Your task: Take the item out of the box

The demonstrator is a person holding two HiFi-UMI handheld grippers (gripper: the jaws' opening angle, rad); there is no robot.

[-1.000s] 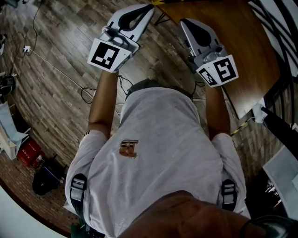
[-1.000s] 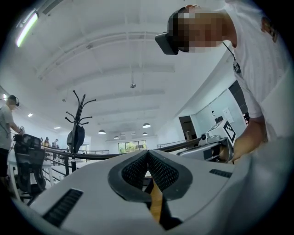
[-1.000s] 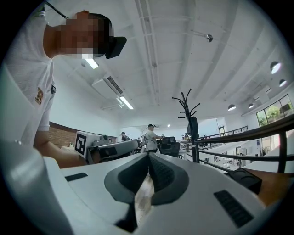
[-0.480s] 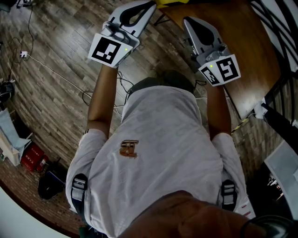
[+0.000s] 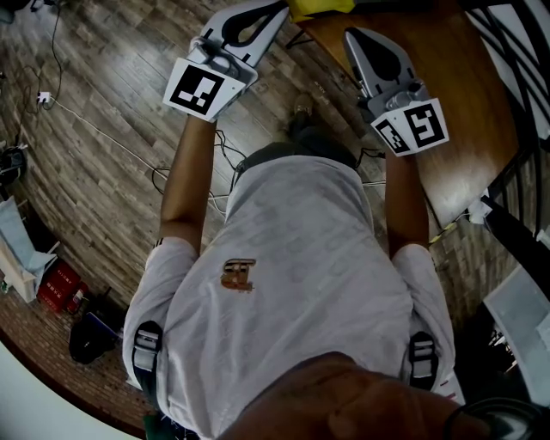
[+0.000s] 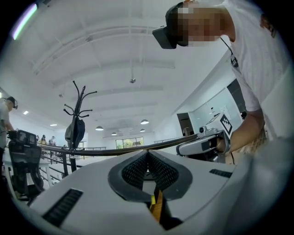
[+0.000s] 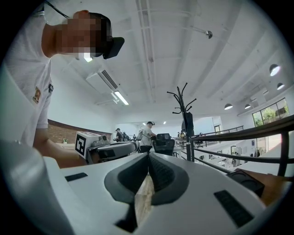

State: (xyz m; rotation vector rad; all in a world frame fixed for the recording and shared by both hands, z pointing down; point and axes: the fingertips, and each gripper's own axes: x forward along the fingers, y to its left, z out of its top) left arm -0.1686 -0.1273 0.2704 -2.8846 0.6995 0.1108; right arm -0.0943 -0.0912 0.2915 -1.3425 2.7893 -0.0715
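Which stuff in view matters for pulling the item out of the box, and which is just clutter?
Job: left tongs, right tongs (both shut), wooden table, yellow thing at the table's edge (maybe the box; cut off).
Clutter: floor cables, red container, dark bag, coat stand.

The table [image 5: 447, 77] stands ahead and to the person's right, with the floor [image 5: 103, 189] to its left and a cable [image 5: 94, 125] trailing across the floor. The right hand-held gripper [image 5: 354, 36] hangs over the table. The left hand-held gripper [image 5: 277, 10] is over the floor, just beside the table's corner. A bundle [image 5: 320, 7], perhaps cloth, lies at the table's far edge. A coat stand [image 7: 186, 114] stands farther off.
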